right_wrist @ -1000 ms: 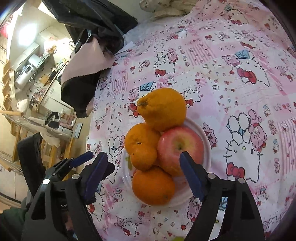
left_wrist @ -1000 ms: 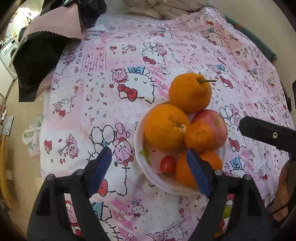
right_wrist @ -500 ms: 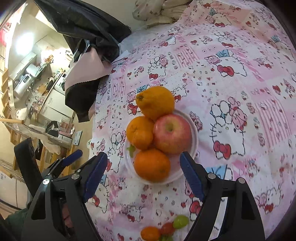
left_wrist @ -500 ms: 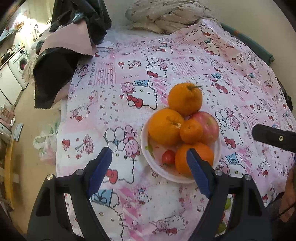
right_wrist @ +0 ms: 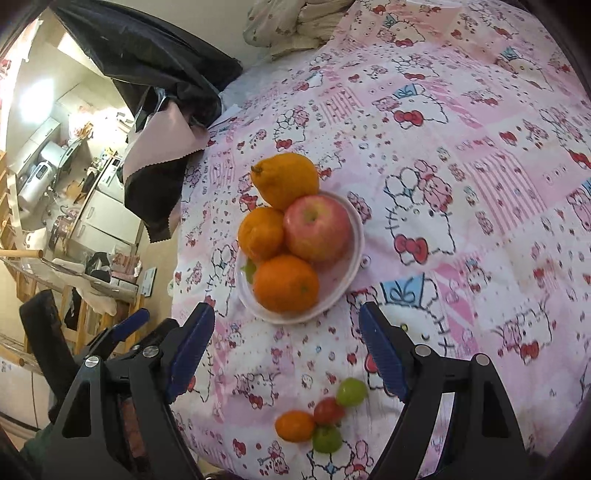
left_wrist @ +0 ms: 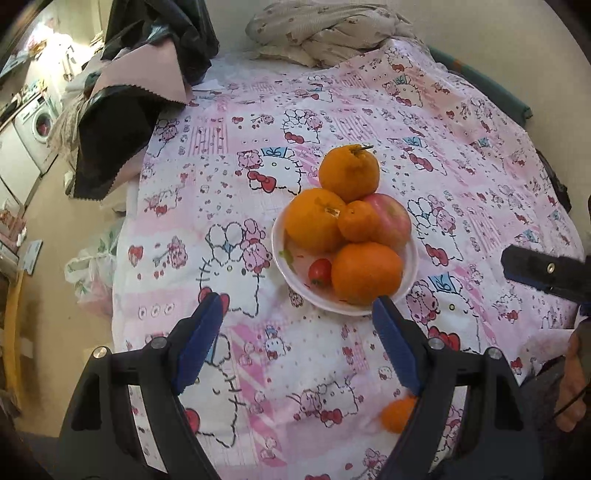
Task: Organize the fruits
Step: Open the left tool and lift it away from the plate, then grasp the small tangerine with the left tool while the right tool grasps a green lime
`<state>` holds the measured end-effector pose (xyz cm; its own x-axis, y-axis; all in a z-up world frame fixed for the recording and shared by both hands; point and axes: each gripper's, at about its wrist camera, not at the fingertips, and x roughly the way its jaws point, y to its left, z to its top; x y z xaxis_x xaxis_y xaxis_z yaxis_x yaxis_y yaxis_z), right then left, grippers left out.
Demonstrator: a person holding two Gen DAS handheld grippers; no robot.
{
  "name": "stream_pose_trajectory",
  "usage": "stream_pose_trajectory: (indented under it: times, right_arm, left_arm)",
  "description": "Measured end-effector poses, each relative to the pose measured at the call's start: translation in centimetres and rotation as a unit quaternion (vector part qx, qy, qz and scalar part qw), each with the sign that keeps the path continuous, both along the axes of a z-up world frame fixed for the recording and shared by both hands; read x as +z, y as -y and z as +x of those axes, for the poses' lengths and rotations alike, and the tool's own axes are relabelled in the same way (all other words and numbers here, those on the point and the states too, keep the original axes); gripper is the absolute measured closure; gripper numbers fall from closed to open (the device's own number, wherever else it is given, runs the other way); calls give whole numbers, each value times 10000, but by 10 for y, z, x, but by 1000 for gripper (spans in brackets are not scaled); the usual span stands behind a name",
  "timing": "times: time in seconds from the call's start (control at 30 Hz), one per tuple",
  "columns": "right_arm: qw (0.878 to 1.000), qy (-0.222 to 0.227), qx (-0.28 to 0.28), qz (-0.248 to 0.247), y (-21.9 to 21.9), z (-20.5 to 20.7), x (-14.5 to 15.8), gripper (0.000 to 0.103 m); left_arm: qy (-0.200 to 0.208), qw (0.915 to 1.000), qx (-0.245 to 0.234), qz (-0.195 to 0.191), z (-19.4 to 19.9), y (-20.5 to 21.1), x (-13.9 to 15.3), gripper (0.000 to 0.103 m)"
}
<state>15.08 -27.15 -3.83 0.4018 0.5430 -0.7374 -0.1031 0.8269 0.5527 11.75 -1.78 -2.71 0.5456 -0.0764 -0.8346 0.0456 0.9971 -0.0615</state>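
Fruit sits piled in a white bowl (left_wrist: 409,275) on the Hello Kitty tablecloth (left_wrist: 424,122), just ahead of both claws. Left claw (left_wrist: 297,325) hangs above the table, jaws spread wide, gripping nothing; bowl lies just past its fingertips, slightly toward its right finger. Right claw (right_wrist: 286,330) likewise wide open and empty, bowl straight ahead between its finger lines. In the bowl: a bumpy stemmed orange (left_wrist: 349,172) at the far rim, farthest from the claws, a large orange (left_wrist: 314,219) on the left side, a small mandarin (left_wrist: 357,220) on top, a red apple (right_wrist: 317,228) to the right, another orange (left_wrist: 365,273) nearest the claws, and a cherry tomato (left_wrist: 320,272) low beside it. Loose fruit on the cloth close under the right claw, between its fingers: a small orange (right_wrist: 294,425), a red tomato (right_wrist: 328,410), two green grapes (right_wrist: 351,392), bunched and touching. Beyond the left claw, far left, black-and-pink fabric (left_wrist: 122,110) drapes over the table edge; a crumpled blanket (left_wrist: 325,33) lies at the far side.
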Motion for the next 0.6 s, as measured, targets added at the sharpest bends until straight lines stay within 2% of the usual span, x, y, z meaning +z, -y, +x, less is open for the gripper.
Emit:
stream_pose_trajectory:
  times: [0.2,0.33,0.47,0.6]
  right_arm:
    - [9997,-75,-108,-185,3,-24,-5,20]
    - [9981,-518,-228,250,15,-35,-23,20]
    - [9965,-740,-379,-41,23,-42,-34,20]
    - [9929,-1026,-573,-193,32,-43,-47,20]
  left_arm:
    - [-267,9992,194,-236,-14,-4,-11,23]
    - [-532,9977,242,-351,-19,-4,-20,23]
    - [-752,9954,326,-490,-23,-5,-30,23]
    - [-1175,9901,344,-687,-24,-2,-47,23]
